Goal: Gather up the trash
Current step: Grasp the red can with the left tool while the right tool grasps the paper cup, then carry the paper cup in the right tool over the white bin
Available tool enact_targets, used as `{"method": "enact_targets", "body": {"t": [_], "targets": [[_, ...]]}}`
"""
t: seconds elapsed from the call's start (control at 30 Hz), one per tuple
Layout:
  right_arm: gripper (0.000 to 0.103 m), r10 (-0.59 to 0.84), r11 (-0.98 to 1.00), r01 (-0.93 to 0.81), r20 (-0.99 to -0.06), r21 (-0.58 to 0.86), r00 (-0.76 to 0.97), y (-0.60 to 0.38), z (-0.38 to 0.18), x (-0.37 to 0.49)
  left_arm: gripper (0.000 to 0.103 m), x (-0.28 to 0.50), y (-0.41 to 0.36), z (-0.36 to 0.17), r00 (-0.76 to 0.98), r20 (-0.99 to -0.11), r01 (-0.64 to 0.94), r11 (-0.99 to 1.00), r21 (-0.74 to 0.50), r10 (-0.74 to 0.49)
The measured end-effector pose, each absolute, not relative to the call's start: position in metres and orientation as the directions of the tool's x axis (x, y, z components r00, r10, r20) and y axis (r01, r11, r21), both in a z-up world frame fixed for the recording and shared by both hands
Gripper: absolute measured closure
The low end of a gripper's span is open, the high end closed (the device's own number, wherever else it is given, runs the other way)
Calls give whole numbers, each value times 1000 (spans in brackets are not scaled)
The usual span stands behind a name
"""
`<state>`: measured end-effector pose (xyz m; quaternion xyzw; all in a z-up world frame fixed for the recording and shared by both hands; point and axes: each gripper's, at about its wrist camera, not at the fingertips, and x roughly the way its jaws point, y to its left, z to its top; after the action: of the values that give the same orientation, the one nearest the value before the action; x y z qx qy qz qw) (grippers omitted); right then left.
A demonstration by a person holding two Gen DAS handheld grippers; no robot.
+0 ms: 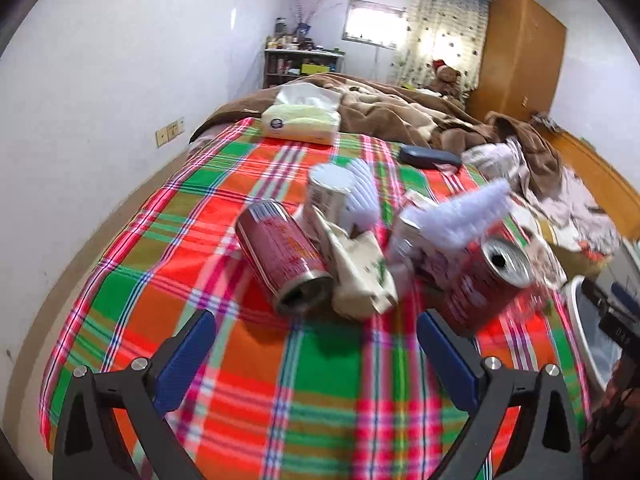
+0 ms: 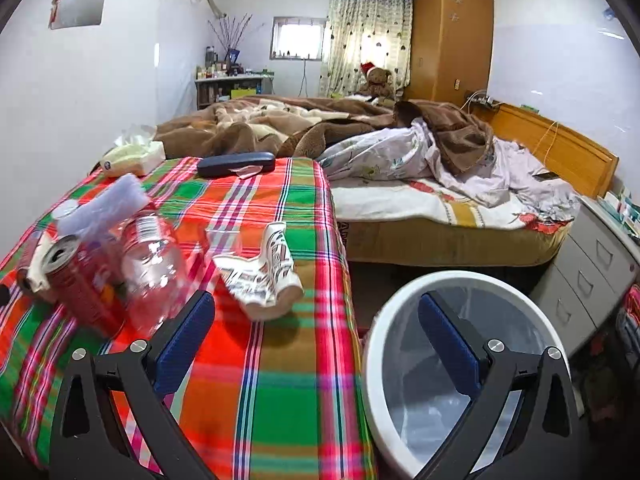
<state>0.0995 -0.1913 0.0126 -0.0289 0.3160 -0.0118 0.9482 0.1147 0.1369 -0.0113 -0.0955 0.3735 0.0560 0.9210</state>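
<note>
On the plaid cloth lie a red can on its side, a crumpled cream carton, a silver can and a second red can with white foam behind it. My left gripper is open and empty just short of the first can. In the right wrist view a red can, a clear plastic bottle and a crushed carton lie on the cloth. My right gripper is open and empty, its right finger above the white bin.
A tissue pack and a dark glasses case lie at the far end of the cloth. A bed with brown blankets stands behind. Grey drawers stand right of the bin. The cloth's right edge drops off beside the bin.
</note>
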Motion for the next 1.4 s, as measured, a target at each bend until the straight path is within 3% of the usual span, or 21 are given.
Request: {"method": "enact_targets", "body": {"t": [0.3, 0.43, 0.5, 0.63, 0.9, 1.0, 1.17, 1.27, 1.33, 1.4], "targets": [[0, -31, 999, 8, -650, -39, 759, -193, 6, 131, 13, 158, 183, -23, 672, -738, -288, 938, -194, 54], [14, -8, 1000, -8, -683, -20, 731, -194, 0, 150, 19, 172, 191, -33, 649, -761, -293, 930, -223, 22], [15, 18, 1000, -19, -701, 6, 713, -194, -3, 158, 27, 179, 193, -36, 638, -769, -281, 924, -259, -22], [27, 47, 999, -32, -721, 35, 691, -194, -7, 164, 29, 189, 191, -39, 628, -778, -282, 925, -254, -22], [30, 83, 997, -52, -747, 65, 660, -196, -14, 175, 30, 205, 195, -49, 623, -782, -304, 916, -263, -18], [45, 92, 996, -51, -757, 77, 647, -197, -17, 176, 33, 210, 199, -54, 615, -787, -305, 904, -299, -52], [46, 119, 993, -62, -774, 103, 622, -198, -21, 177, 36, 214, 197, -56, 613, -788, -298, 909, -292, -52], [48, 127, 992, -73, -776, 104, 619, -196, -23, 177, 48, 217, 196, -56, 609, -792, -294, 912, -285, -51], [59, 134, 991, -78, -775, 109, 617, -195, -23, 176, 49, 218, 196, -56, 604, -796, -297, 917, -267, -36], [62, 140, 990, -78, -772, 116, 620, -195, -22, 174, 49, 218, 196, -55, 604, -797, -297, 920, -256, -26]]}}
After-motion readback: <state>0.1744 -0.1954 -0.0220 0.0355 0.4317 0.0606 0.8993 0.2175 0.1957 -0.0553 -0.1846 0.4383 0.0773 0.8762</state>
